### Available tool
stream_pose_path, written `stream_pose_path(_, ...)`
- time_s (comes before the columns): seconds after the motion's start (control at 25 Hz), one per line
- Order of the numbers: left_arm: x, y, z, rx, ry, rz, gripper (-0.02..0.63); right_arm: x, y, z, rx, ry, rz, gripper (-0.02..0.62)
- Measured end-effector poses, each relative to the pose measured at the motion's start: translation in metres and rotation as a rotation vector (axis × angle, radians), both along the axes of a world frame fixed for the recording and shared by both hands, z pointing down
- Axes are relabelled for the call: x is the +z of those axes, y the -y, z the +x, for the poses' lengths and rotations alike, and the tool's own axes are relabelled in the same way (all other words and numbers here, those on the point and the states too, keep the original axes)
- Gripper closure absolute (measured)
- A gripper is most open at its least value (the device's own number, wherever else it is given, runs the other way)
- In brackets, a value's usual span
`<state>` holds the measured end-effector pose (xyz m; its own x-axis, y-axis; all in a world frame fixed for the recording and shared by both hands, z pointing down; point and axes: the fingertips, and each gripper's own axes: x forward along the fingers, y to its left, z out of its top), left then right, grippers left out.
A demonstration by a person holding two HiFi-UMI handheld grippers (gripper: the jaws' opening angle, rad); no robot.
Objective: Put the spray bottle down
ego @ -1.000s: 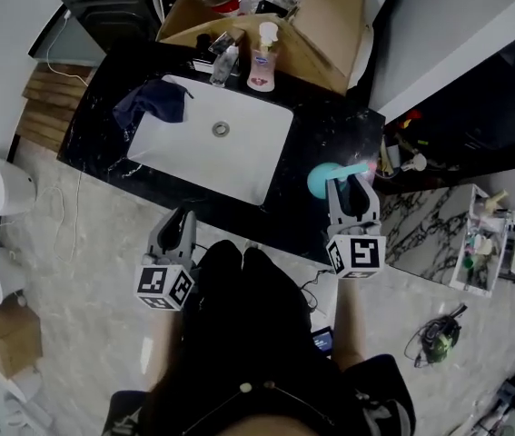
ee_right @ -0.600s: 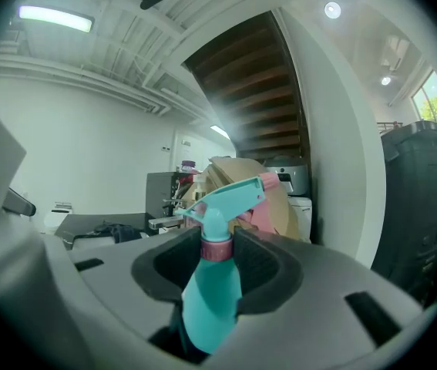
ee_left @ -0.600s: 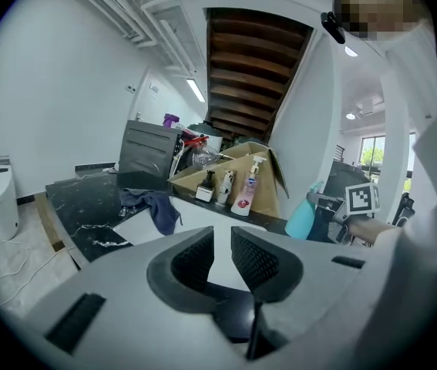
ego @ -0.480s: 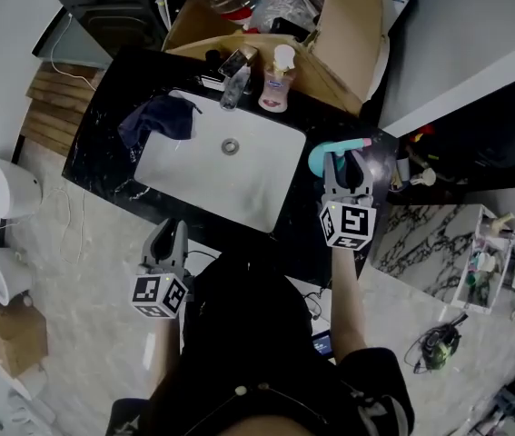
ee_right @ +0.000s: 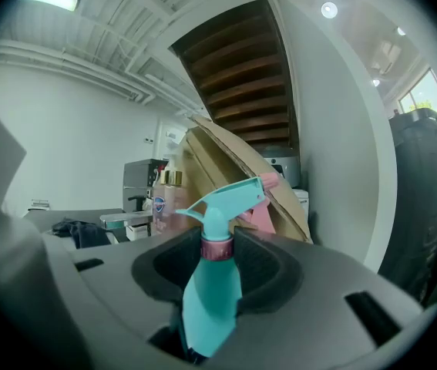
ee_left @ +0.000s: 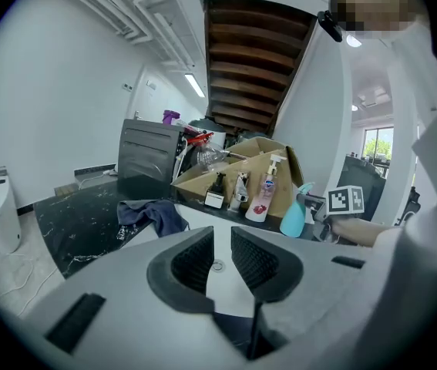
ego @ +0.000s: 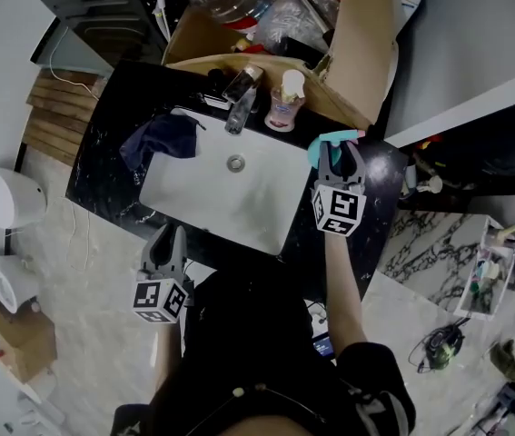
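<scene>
My right gripper (ego: pixel 340 158) is shut on a teal spray bottle (ego: pixel 323 147) with a pink collar. It holds the bottle over the black counter (ego: pixel 110 107), just right of the white sink (ego: pixel 204 194) and near the back. In the right gripper view the bottle (ee_right: pixel 210 299) stands upright between the pads, gripped at its neck and shoulder, nozzle to the right. My left gripper (ego: pixel 169 243) hovers at the counter's front edge, before the sink. Its jaws (ee_left: pixel 222 257) are open by a narrow gap, with nothing between them. The left gripper view shows the bottle (ee_left: pixel 294 219) at the right.
A dark blue cloth (ego: pixel 162 137) lies on the sink's left rim. A pump soap bottle (ego: pixel 286 109) and the faucet (ego: pixel 239 107) stand behind the sink. An open cardboard box (ego: pixel 366 53) of clutter rises at the back. A white bin (ego: pixel 4 194) sits on the floor at left.
My right gripper has carried the spray bottle farther back along the counter, from beside the sink's front corner to beside its back corner. The left gripper has edged toward the counter's front.
</scene>
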<state>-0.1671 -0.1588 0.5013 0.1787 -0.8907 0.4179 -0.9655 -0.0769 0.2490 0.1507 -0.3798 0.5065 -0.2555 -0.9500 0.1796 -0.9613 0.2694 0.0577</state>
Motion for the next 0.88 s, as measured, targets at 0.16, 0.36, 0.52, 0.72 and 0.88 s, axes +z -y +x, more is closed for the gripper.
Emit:
stream_pose_path(0.16,0.004,0.01,-0.002,-0.001,-0.001,-0.013,0.535,-0.001,0.019,-0.003,0.017,-0.008,0.011,0.456)
stream_pose_path(0.36,0.008,0.014,-0.005,0.001,0.004,-0.027,0.535,-0.005,0.037,-0.005,0.053,-0.012,0.029,0.456)
stream_pose_path(0.52,0.01,0.014,-0.005,0.004,0.01,-0.034,0.535,-0.002,0.045,-0.012,0.049,-0.011,0.015,0.455)
stream_pose_path(0.72,0.01,0.012,0.0,0.009,0.008,-0.035,0.535,0.0,0.043,-0.017,0.019,-0.006,0.011,0.447)
stream_pose_path(0.88,0.011,0.008,0.004,0.016,0.009,-0.038,0.535,0.0,0.04,-0.02,-0.032,0.027,-0.019,0.374)
